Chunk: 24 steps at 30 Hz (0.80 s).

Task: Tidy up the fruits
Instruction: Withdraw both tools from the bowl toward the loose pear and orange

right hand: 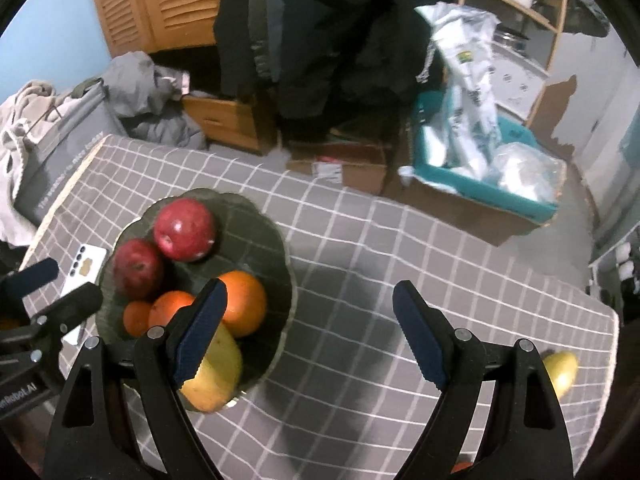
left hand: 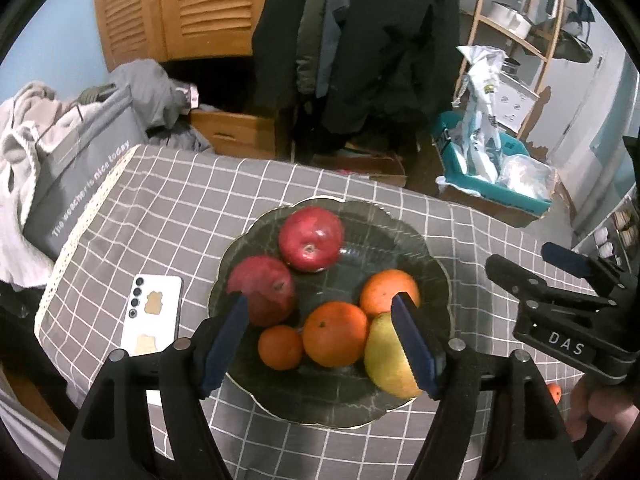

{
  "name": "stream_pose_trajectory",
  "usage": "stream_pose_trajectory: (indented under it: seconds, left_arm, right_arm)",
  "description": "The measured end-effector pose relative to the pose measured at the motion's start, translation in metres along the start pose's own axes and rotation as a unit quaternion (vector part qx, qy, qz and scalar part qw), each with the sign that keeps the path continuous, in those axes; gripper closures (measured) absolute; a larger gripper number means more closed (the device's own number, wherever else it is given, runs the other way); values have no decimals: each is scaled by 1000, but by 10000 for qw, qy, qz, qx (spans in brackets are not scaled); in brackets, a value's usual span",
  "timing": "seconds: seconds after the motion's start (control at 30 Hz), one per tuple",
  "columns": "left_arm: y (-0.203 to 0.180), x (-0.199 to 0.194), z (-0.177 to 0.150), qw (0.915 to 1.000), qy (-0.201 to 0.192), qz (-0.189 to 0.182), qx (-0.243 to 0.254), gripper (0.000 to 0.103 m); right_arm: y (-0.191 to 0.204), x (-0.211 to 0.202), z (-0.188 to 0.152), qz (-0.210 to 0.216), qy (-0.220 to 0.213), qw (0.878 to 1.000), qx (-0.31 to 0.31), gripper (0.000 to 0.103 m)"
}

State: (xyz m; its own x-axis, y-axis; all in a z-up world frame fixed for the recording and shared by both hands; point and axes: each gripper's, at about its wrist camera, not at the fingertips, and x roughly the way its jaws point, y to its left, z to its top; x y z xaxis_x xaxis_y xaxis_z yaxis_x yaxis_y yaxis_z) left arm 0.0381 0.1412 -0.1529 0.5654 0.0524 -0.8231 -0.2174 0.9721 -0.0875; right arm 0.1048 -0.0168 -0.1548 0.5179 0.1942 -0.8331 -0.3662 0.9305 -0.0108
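Note:
A dark glass plate (left hand: 434, 276) on the grey checked tablecloth holds two red apples (left hand: 311, 238) (left hand: 266, 294), three oranges (left hand: 335, 334) (left hand: 386, 290) (left hand: 280, 347) and a yellow pear (left hand: 386, 360). My left gripper (left hand: 326, 344) is open and empty, hovering over the plate's near side. My right gripper (right hand: 310, 330) is open and empty, above bare cloth just right of the plate (right hand: 276, 248). It also shows in the left wrist view (left hand: 556, 292). Another yellow pear (right hand: 562, 370) lies on the cloth at the right edge. A small orange (left hand: 555, 393) lies behind the right gripper.
A white phone (left hand: 154, 314) lies on the cloth left of the plate. Beyond the table's far edge are a grey bag with clothes (left hand: 80, 168), cardboard boxes (right hand: 344, 168), a teal bin with plastic bags (right hand: 480, 176) and hanging dark coats (left hand: 360, 40).

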Motion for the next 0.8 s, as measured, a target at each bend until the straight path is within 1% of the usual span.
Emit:
stream_pose_trajectory:
  seconds: [0.13,0.4,0.8]
  left_arm:
    - [-15,-5,1,9999,-65,-51,147,24]
    - [-51,-10,1,9988,-86,-198,438,24]
    - [-109,-11,-2,9951,-71,-437,889,22]
  right_arm:
    - [-15,-16,-5,-217,-98,9997,12,18]
    - [-53,-40,-22,-609,-133,9979,166,18]
    - [-114,-73,-52,-986,-146,9933,585,18]
